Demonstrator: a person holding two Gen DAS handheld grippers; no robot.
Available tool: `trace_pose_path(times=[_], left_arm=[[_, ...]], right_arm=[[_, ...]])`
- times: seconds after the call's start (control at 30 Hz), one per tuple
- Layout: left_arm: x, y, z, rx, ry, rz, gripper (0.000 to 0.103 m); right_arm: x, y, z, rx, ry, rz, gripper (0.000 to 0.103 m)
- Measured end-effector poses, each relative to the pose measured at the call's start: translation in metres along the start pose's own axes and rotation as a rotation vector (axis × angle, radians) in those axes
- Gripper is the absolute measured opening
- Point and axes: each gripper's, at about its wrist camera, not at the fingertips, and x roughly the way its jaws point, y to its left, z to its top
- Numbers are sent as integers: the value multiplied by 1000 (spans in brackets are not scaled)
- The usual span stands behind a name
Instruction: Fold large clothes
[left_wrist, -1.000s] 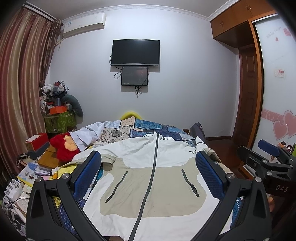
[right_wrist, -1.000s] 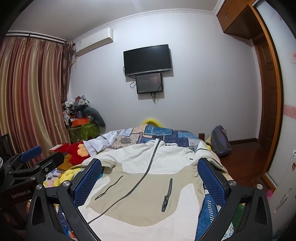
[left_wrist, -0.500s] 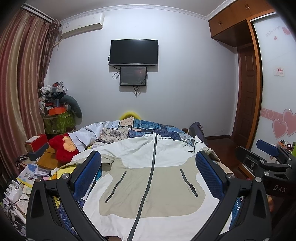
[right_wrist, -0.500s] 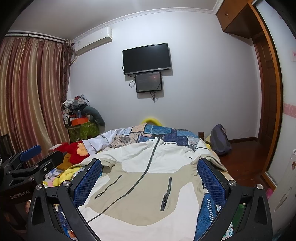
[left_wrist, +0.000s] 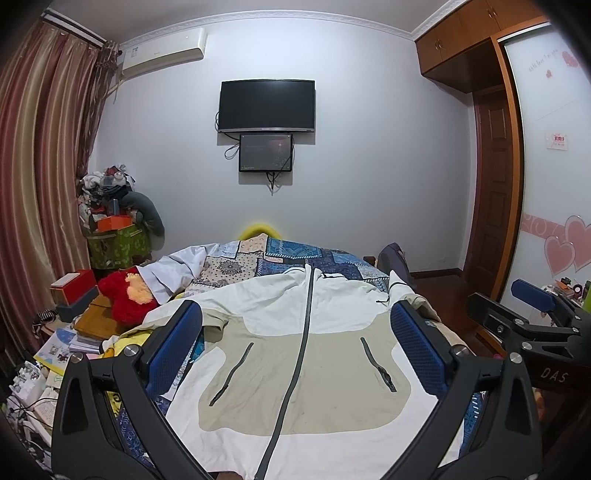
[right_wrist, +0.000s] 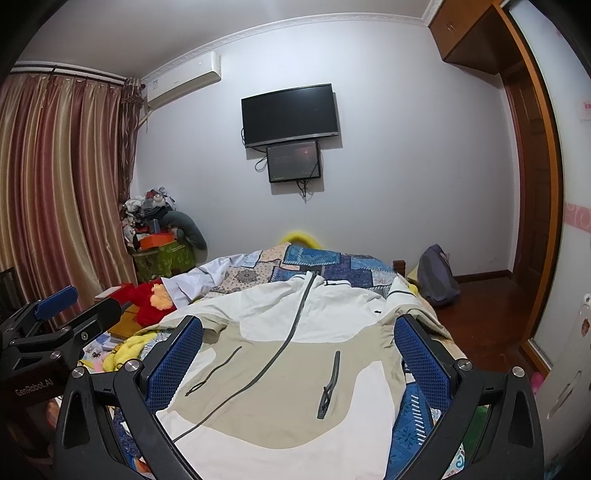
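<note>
Little has shifted since earlier; both claws, left claw (left_wrist: 295, 347) and right claw (right_wrist: 298, 352), held apart above zip-front jacket (left_wrist: 295, 354). Soft, light, limp fabric judged; hem corners to be pinched.

"DAS" on right hand-held gripper (left_wrist: 532, 354); "GenRobot.AI" on left hand-held gripper (right_wrist: 48, 339).

Both handheld grippers look the same: chunky matte black plastic frames with triangular cutouts and small silver screws at the joints. The left gripper (left_wrist: 295, 347) has blue fingers (left_wrist: 173, 347) with a fine grid texture, same as the right gripper (right_wrist: 298, 350). One side body reads "DAS" in pale letters, the other "GenRobot.AI". Each has a blue tab up top.
</note>
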Motion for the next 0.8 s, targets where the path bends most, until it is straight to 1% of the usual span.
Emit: trace_pose_path(times=[0.23, 0.4, 0.53, 0.63, 0.8], left_arm=[[3, 0, -1, -2, 7, 0, 103], [14, 4, -2, -14, 26, 10, 103], [31, 14, -1, -23, 38, 40, 103], [50, 26, -1, -33, 52, 78, 103], [98, 61, 3, -52, 109, 152, 103]], right_arm=[[7, -2, 2, 4, 20, -5, 103], [20, 0, 4, 8, 30, 9, 103], [43, 2, 9, 11, 36, 16, 103], [66, 3, 12, 22, 49, 15, 103], [119, 4, 20, 34, 83, 19, 103]])
